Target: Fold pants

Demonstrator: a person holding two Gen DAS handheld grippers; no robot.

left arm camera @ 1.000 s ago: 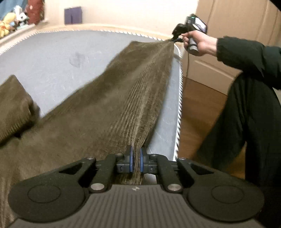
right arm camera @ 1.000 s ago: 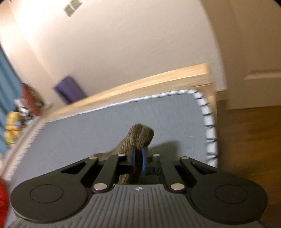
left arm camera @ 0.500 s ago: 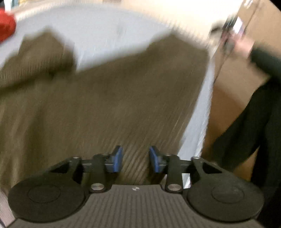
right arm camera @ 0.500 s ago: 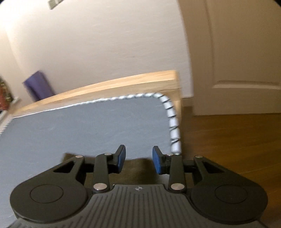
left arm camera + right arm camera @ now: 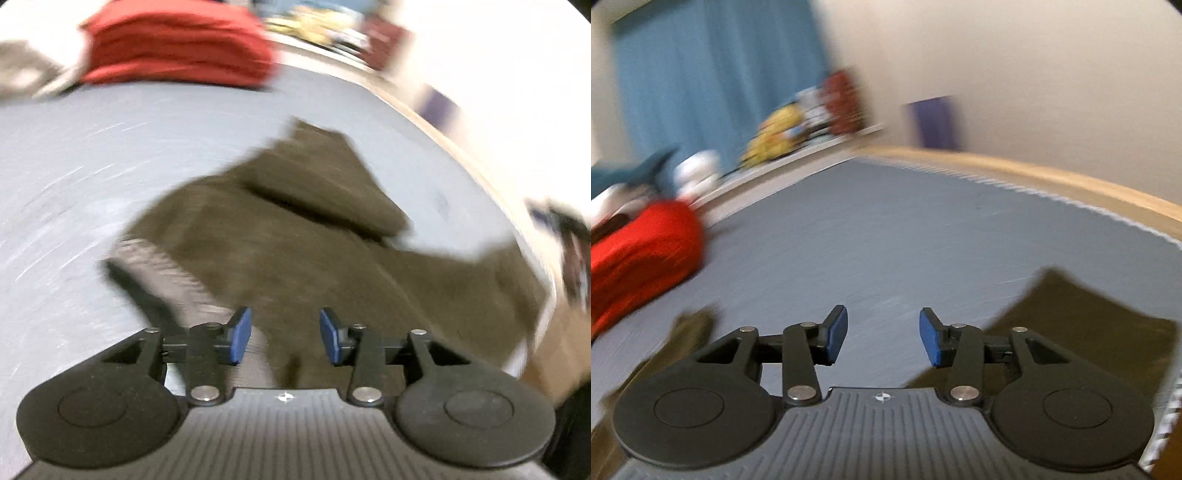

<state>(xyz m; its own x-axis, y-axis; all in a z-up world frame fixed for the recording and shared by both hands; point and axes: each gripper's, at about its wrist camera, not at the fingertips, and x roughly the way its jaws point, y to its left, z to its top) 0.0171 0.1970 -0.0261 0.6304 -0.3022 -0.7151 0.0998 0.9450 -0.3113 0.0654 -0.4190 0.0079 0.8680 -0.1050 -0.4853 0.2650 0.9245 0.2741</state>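
The brown corduroy pants (image 5: 295, 243) lie spread on the grey mattress (image 5: 110, 155), one leg reaching away to the upper middle. My left gripper (image 5: 285, 341) is open and empty, just above the near part of the pants. My right gripper (image 5: 882, 339) is open and empty over bare mattress (image 5: 905, 240); a part of the pants (image 5: 1082, 325) lies at its lower right and another bit shows at lower left. Both views are motion-blurred.
A folded red garment (image 5: 177, 40) lies at the far side of the mattress, also in the right wrist view (image 5: 639, 258). A wooden bed frame (image 5: 1052, 184) runs along the far edge. Toys (image 5: 783, 129) sit by a blue curtain (image 5: 713, 81).
Both grippers have let go of the pants and opened. The pants have dropped flat on the mattress. Both cameras have swung left, toward the red garment.
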